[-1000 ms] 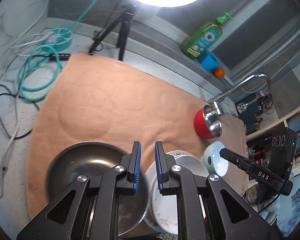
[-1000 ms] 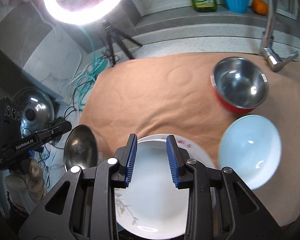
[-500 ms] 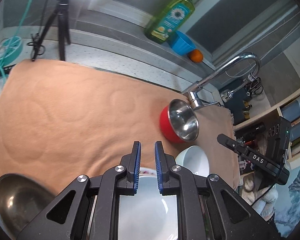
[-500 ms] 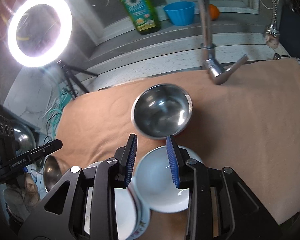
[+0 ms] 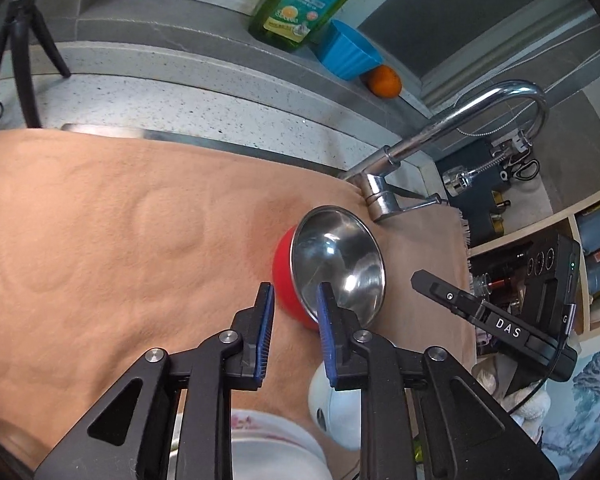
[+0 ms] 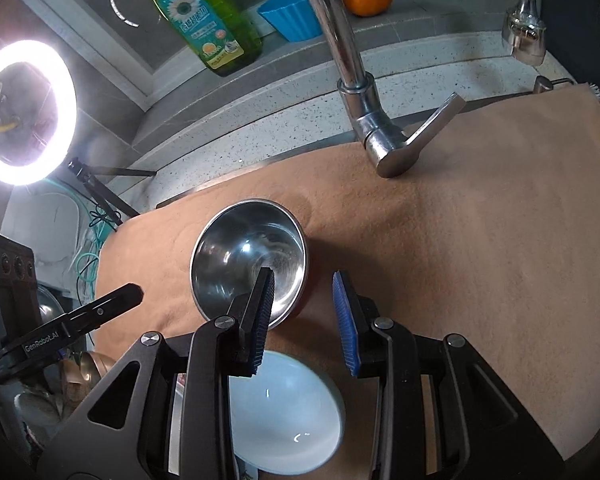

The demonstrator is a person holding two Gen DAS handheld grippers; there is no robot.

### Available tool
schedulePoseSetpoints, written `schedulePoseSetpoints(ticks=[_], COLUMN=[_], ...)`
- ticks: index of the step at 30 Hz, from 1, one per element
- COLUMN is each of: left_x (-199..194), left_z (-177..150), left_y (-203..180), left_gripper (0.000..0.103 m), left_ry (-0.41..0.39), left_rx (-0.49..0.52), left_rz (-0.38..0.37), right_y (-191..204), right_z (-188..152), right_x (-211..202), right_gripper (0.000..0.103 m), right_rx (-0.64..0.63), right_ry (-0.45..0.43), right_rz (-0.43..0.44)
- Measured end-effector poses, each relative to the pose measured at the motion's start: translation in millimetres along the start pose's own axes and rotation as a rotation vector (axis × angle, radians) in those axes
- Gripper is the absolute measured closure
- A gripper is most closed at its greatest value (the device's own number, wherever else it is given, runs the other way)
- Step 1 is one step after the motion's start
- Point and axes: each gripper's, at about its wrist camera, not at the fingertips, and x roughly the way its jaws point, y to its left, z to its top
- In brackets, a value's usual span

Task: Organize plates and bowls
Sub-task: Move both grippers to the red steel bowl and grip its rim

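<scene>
Centrally in the left wrist view, the red-sided steel bowl [image 5: 336,264] is seen on the tan cloth [image 5: 120,240] covering the counter, below the faucet [image 5: 384,196]. The left gripper [image 5: 294,304] has just been opening; its jaws are parted around nothing. The right gripper [image 6: 304,304] is likewise held open and empty above the white bowl [image 6: 284,412] at lower centre.

Both grippers angle steeply down toward the red steel-lined bowl [image 5: 332,264]. The left gripper [image 5: 294,316], its jaws just opening a little with nothing between them, straddles the bowl's near rim. The right gripper [image 6: 304,300] hangs slightly parted, empty, over that rim.
</scene>
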Motion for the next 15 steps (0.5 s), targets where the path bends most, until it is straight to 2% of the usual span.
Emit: schedulePoseSetpoints(ticks=[15], left_x=[31], left_z=[18], left_y=[-4], left_gripper=[0.083], left_ry=[0.041], left_rx=[-0.001], left_rz=[0.036], right_y=[-7], right_z=[14], right_x=[31], right_gripper=[0.072], right_rx=[0.021], right_ry=[0.062], right_rz=[0.022])
